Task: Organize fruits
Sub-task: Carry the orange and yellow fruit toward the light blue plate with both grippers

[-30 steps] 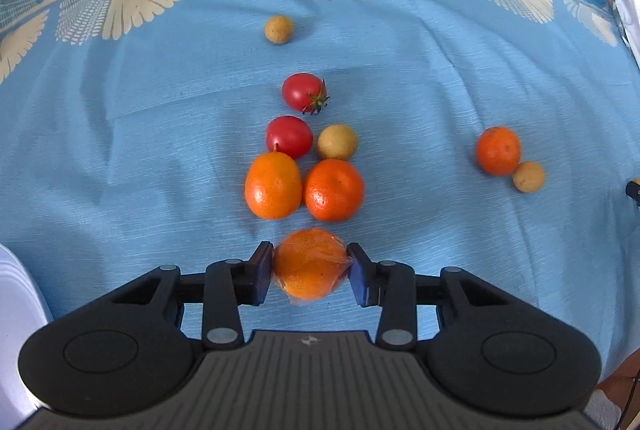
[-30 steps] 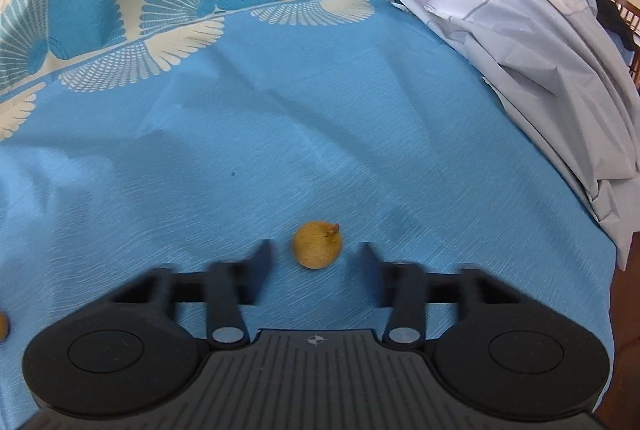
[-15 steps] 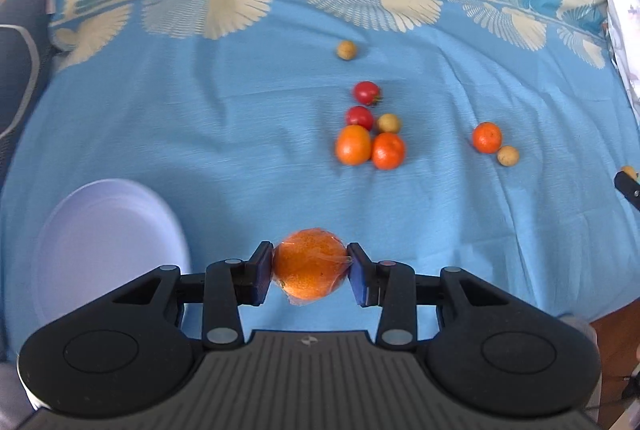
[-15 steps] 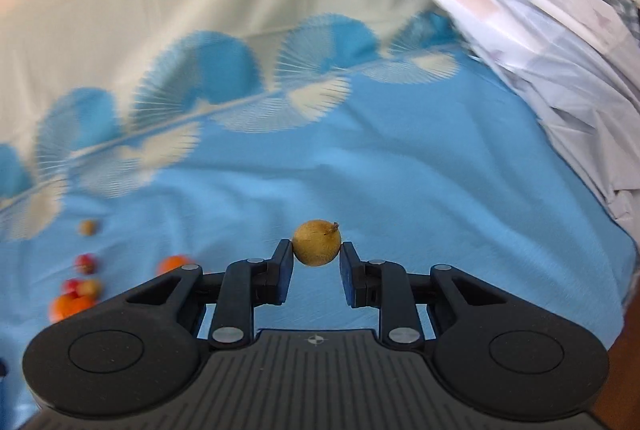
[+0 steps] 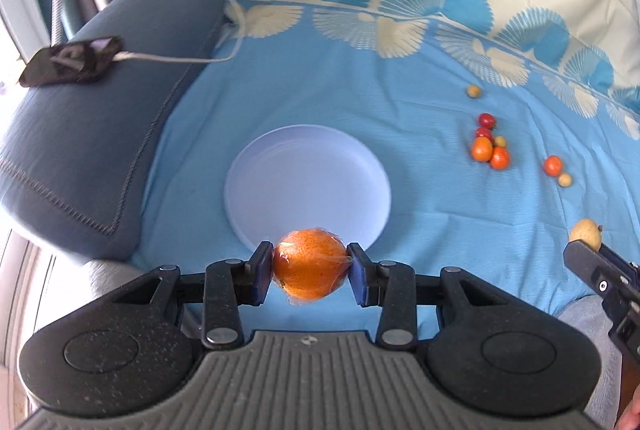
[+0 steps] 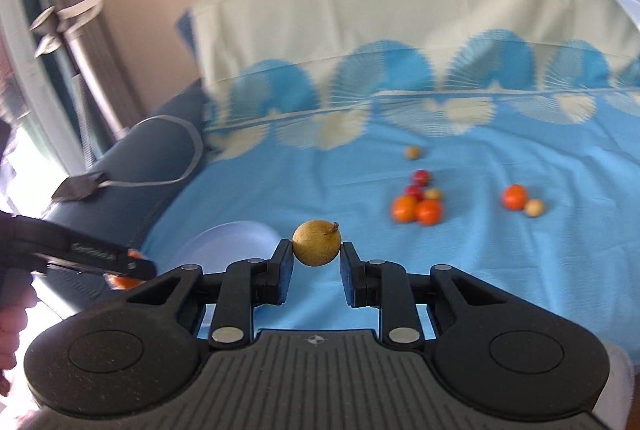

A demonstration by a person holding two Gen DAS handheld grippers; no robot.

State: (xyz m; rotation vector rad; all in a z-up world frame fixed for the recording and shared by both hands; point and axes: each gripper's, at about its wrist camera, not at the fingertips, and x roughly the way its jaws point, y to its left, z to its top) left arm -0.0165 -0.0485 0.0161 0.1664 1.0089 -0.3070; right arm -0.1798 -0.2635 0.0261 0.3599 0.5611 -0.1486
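Note:
My left gripper (image 5: 310, 272) is shut on a plastic-wrapped orange (image 5: 310, 266), held in the air at the near rim of a pale round plate (image 5: 308, 165) on the blue cloth. My right gripper (image 6: 316, 256) is shut on a small tan fruit (image 6: 317, 242); it also shows at the right edge of the left wrist view as the right gripper (image 5: 592, 250) with the tan fruit (image 5: 586, 233). The plate (image 6: 228, 242) lies to the lower left of it in the right wrist view. Loose on the cloth lie oranges (image 5: 482, 149), red tomatoes (image 5: 487, 119) and small tan fruits (image 5: 474, 91).
A dark blue cushion (image 5: 92, 125) lies left of the plate, with a dark phone (image 5: 72, 59) and its white cable (image 5: 224, 25) on it. The left gripper body (image 6: 80, 250) and a hand (image 6: 10, 322) sit at the left edge of the right wrist view.
Both grippers rose and swung left, away from the fruit cluster, each carrying its fruit. The right gripper closed on the tan fruit and lifted it. The plate and cushion came into view.

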